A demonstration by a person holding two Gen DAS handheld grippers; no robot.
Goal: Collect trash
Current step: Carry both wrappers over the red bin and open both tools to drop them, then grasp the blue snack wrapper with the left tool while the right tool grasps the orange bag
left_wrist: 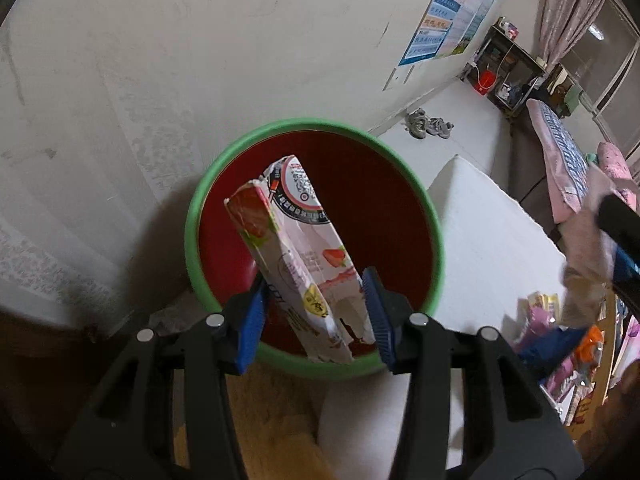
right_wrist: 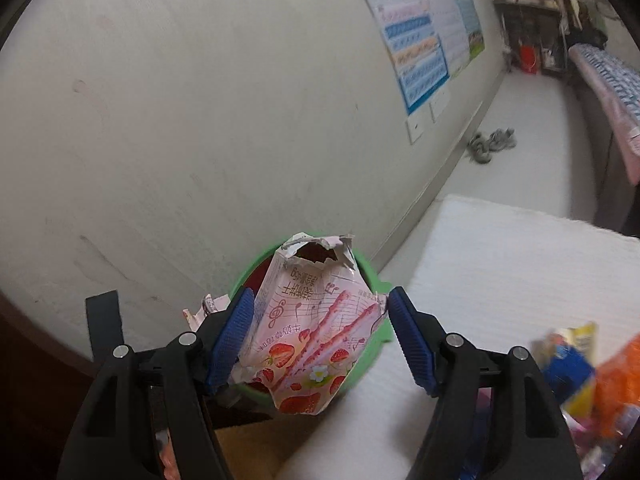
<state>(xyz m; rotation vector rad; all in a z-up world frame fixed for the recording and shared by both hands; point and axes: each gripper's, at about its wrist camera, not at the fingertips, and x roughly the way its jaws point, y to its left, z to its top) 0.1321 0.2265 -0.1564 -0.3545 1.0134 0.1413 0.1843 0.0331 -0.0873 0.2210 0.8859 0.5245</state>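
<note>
Bin (left_wrist: 192, 216) sits below both cartons: my left hand-held gripper (left_wrist: 316, 312) clamps the strawberry carton (left_wrist: 292, 256); my right hand-held gripper (right_wrist: 320, 336) clamps a torn box (right_wrist: 312, 336).

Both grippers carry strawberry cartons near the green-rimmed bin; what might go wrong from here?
1. The right gripper holds its torn pink strawberry carton over the near rim of the green-rimmed red bin; released here, it may fall outside.
2. The left gripper's long strawberry carton sits tilted and could lodge across the bin.

Left gripper (left_wrist: 316, 312) holds strawberry carton (left_wrist: 294, 256) over bin (left_wrist: 200, 200).
</note>
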